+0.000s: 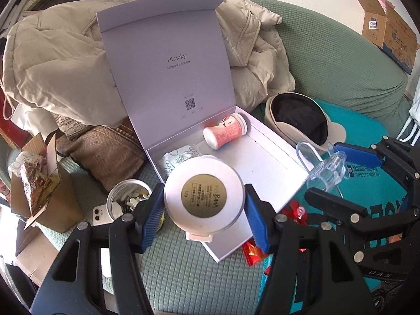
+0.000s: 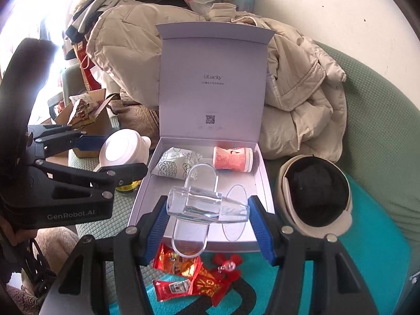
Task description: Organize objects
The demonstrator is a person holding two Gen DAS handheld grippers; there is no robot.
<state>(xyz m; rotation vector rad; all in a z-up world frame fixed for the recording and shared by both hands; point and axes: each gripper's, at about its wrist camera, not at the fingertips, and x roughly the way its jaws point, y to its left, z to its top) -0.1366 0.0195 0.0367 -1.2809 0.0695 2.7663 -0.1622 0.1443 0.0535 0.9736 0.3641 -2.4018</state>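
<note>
A: What's in the white box (image 2: 262, 183) right now?

B: A pink jar (image 2: 233, 158) lying on its side at the back, and a crumpled printed packet (image 2: 174, 165) to its left. The lid stands upright behind them, leaning on a beige jacket (image 1: 52, 60).

A: And the left gripper (image 1: 203, 204)?

B: Closed on a round white compact (image 1: 203, 193), one blue pad on each side of its rim, gold label facing the camera. It's held above the front left corner of the box.

A: The right gripper (image 2: 208, 216)?

B: Its pads are clamped on the ends of a clear plastic piece (image 2: 207, 206) with a looped handle, held over the front edge of the box.

A: What lies around the box?

B: Red snack wrappers (image 2: 183, 273) and a red ornament (image 2: 227, 266) sit just in front, on a teal bag (image 2: 380, 249). A beige cap (image 2: 315, 199) rests upside down to the right. To the left there's an open tin (image 1: 126, 197), a white phone (image 1: 101, 214) touching it, and a cardboard box (image 1: 44, 191) further out. Everything sits on a green sofa cover (image 1: 341, 60)
</note>
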